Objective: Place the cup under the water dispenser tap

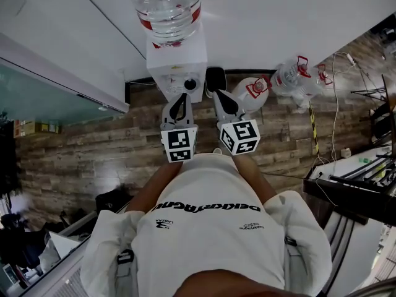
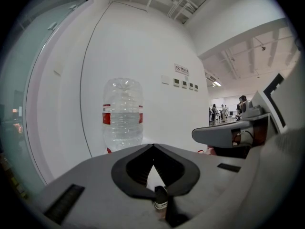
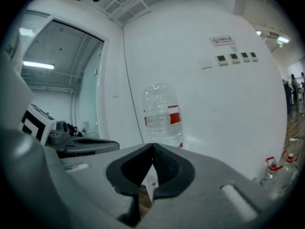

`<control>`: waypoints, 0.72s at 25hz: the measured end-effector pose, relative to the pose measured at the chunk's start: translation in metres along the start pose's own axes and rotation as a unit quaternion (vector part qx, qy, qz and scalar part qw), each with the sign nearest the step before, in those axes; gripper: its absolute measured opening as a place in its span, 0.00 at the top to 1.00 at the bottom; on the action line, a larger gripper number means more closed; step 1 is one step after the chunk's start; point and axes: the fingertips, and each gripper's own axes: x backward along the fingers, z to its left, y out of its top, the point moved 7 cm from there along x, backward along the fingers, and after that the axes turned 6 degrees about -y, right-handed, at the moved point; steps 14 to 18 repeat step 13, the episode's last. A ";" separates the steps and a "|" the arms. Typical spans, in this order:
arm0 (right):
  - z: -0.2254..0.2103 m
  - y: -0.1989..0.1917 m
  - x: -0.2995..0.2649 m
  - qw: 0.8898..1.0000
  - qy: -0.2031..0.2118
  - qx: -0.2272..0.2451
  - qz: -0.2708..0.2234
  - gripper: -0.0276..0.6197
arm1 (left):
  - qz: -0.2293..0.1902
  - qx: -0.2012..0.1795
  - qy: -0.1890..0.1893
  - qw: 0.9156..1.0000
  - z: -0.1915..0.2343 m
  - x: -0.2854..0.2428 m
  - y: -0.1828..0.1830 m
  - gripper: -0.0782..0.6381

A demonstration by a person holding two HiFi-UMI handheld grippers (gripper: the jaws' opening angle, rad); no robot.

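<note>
Shirt (image 1: 210,228), left gripper (image 1: 182,98), right gripper (image 1: 219,94), water dispenser (image 1: 176,64)

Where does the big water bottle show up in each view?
Head view: the water bottle is at top centre, standing on the white dispenser.
Left gripper view: left of centre, rising above the jaws.
Right gripper view: near centre, rising above the jaws.
Shared landmark: the white wall right behind the bottle, seen in all three views.
</note>
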 end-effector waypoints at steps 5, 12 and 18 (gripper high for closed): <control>-0.002 -0.001 0.002 1.000 -0.002 0.001 -0.001 0.96 | 0.001 0.001 0.000 1.000 -0.001 -0.001 -0.002 0.90; -0.001 -0.001 0.004 1.000 -0.004 0.003 -0.002 0.96 | 0.000 -0.001 -0.004 1.000 -0.001 0.001 -0.002 0.90; 0.000 -0.001 0.005 1.000 -0.004 0.003 -0.003 0.96 | -0.001 -0.001 -0.005 1.000 -0.001 0.002 -0.002 0.90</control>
